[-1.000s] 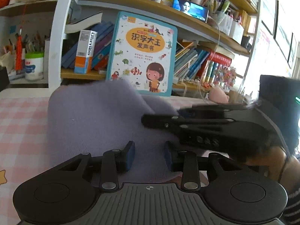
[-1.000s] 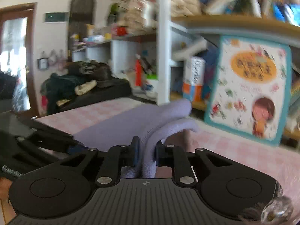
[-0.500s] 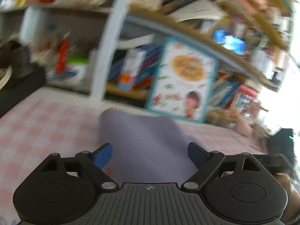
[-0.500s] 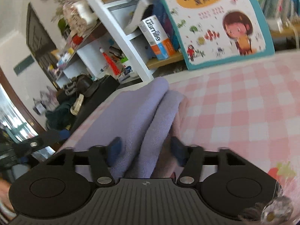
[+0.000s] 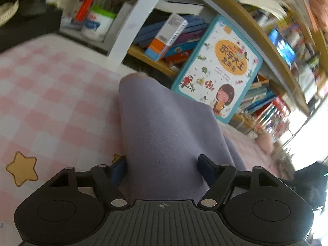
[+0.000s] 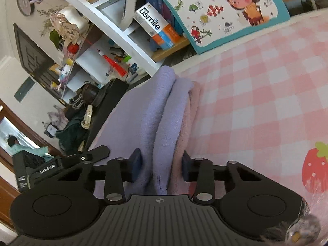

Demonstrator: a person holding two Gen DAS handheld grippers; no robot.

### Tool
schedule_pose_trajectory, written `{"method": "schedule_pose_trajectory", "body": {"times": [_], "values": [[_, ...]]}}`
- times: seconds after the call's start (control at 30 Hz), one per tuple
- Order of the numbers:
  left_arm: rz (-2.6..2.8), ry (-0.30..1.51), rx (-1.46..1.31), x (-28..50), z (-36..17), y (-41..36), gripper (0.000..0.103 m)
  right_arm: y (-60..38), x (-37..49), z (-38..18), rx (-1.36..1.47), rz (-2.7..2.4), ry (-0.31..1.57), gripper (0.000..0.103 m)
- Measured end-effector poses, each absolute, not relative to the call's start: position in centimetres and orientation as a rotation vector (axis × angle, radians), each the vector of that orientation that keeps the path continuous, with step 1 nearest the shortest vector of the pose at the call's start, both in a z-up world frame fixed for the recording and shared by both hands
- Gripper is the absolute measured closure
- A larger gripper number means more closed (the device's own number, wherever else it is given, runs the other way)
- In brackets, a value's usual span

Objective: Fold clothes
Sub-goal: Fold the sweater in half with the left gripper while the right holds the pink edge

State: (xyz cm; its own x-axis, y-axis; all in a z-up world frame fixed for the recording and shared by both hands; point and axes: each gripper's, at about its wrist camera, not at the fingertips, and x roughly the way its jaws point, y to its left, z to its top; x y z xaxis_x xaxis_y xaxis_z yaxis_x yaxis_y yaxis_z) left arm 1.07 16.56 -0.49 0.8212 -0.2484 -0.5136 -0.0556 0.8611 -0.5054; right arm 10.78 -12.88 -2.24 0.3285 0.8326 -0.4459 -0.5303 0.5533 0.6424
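Note:
A folded lilac cloth [image 5: 164,127] lies on the pink checked tablecloth [image 5: 51,102]. My left gripper [image 5: 162,167] is tilted over its near end; the jaws stand wide and are closing, with the cloth between the pads and no firm squeeze visible. In the right wrist view the cloth shows as stacked lilac layers [image 6: 164,106] over a pink layer [image 6: 190,110]. My right gripper [image 6: 161,167] straddles this stacked edge, its jaws closing, and both pads touch the layers. The left gripper's black housing [image 6: 41,172] sits at the cloth's far side.
A children's picture book [image 5: 219,71] leans against the bookshelf [image 5: 143,10] just behind the cloth. A white shelf post [image 6: 114,32] and cluttered shelves stand at the table's back edge. A strawberry print [image 6: 315,164] marks the tablecloth to the right.
The right gripper let go of the raised fold, opened, then narrowed on the stacked edge. The left gripper opened wide and shifted along the cloth. Both rolled; the cloth now lies flat.

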Motion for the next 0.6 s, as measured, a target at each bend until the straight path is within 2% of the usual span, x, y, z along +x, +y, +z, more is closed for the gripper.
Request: {"method": "schedule_pose_trajectory", "body": {"times": [0.2,0.43,0.53,0.6], "values": [[-0.171,0.631,-0.472,-0.2,0.6,14.1,0.039,-14.0,6.6,-0.4,0.235,0.861,0.7,0.076],[-0.263,0.7,-0.448,-1.8,1.3,11.3,0.039,-17.8,3.2,-0.1,0.217,0.82,0.739,0.075],[-0.293,0.735,-0.479,-2.1,1.1,11.3,0.035,-19.4,3.0,-0.3,0.284,0.826,0.791,0.072],[-0.304,0.742,-0.505,-2.0,0.9,11.9,0.033,-20.3,3.6,-1.0,0.365,0.834,0.836,0.064]]}}
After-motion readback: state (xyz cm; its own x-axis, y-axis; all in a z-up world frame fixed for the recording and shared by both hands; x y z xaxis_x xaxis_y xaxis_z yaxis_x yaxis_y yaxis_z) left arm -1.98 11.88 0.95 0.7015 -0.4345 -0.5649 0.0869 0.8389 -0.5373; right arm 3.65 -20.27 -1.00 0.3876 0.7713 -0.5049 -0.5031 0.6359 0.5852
